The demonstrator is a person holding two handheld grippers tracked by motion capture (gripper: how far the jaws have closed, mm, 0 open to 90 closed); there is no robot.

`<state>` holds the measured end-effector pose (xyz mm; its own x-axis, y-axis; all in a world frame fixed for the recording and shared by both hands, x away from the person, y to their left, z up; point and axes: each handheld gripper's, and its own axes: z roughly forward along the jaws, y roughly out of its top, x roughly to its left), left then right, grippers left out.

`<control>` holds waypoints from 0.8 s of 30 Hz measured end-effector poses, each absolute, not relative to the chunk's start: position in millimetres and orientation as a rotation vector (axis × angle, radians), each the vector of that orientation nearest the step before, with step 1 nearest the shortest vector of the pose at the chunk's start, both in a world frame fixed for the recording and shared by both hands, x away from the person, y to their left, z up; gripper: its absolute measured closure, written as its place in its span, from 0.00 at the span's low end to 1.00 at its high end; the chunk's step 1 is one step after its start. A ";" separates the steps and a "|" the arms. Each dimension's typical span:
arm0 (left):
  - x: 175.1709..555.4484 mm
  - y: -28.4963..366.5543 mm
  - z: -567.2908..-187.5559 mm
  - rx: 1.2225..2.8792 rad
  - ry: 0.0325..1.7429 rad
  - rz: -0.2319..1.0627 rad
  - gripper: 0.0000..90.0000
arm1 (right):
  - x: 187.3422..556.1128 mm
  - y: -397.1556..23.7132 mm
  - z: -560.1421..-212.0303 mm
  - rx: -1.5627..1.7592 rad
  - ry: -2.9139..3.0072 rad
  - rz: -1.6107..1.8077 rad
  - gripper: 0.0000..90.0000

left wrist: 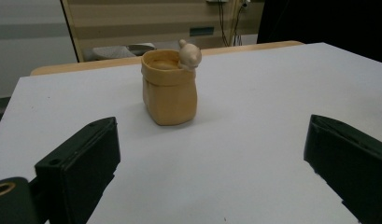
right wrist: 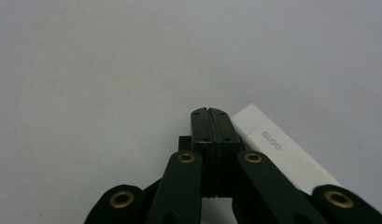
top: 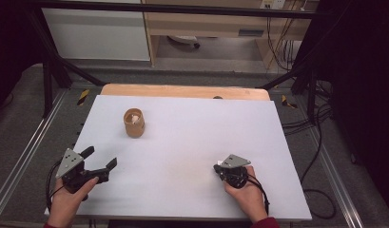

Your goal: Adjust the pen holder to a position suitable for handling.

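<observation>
High view: left gripper (top: 102,159) held near the tabletop's (top: 192,142) near left corner, left hand (top: 68,197) wrapped round its body from below, jaws spread wide with nothing between them, aimed toward the far edge and a little rightward. Right gripper (top: 217,166) held toward the near right part of the tabletop, right hand (top: 242,192) behind it, jaws pointing left and pressed together. Tan pot (top: 134,122) upright in the far left part of the tabletop, well apart from both grippers; something pale inside, too small to make out.

Left gripper view: jaws rising at the far left and far right of the frame, wide apart, gripping nothing. Pot (left wrist: 170,91) standing between them but well ahead, on bare tabletop (left wrist: 254,140), shaped like a sack with a rolled rim. Small pale figure (left wrist: 190,54) perched at the rim's far right side; interior looks tan, contents unclear.

Right gripper view: jaws fully closed, pads flush against each other, nothing pinched. White stick (right wrist: 284,151) lettered "GLOO" lying on the tabletop (right wrist: 132,70) just beside the right-hand jaw, outside the grip, slanting from the jaw tips down to the lower right.
</observation>
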<state>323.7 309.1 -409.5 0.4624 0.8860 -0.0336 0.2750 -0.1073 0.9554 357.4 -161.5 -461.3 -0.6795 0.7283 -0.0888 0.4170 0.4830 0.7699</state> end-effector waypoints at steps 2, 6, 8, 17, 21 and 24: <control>323.6 308.9 -409.4 1.641 1.021 0.712 0.04 | 357.6 -161.3 -461.4 0.958 2.326 1.047 1.00; 323.7 308.9 -409.5 1.642 1.021 0.713 0.04 | 359.3 -161.5 -461.1 0.958 2.318 1.038 1.00; 323.8 308.8 -409.5 1.642 1.020 0.713 0.04 | 360.1 -162.0 -460.9 0.968 2.310 1.037 1.00; 324.0 308.6 -409.7 1.642 1.020 0.714 0.04 | 361.6 -162.3 -461.3 0.973 2.304 1.035 1.00; 323.9 308.2 -409.7 1.641 1.019 0.712 0.04 | 363.0 -161.4 -461.5 0.974 2.301 1.035 1.00; 324.0 308.4 -409.8 1.642 1.020 0.713 0.04 | 363.6 -160.7 -461.5 0.977 2.299 1.035 1.00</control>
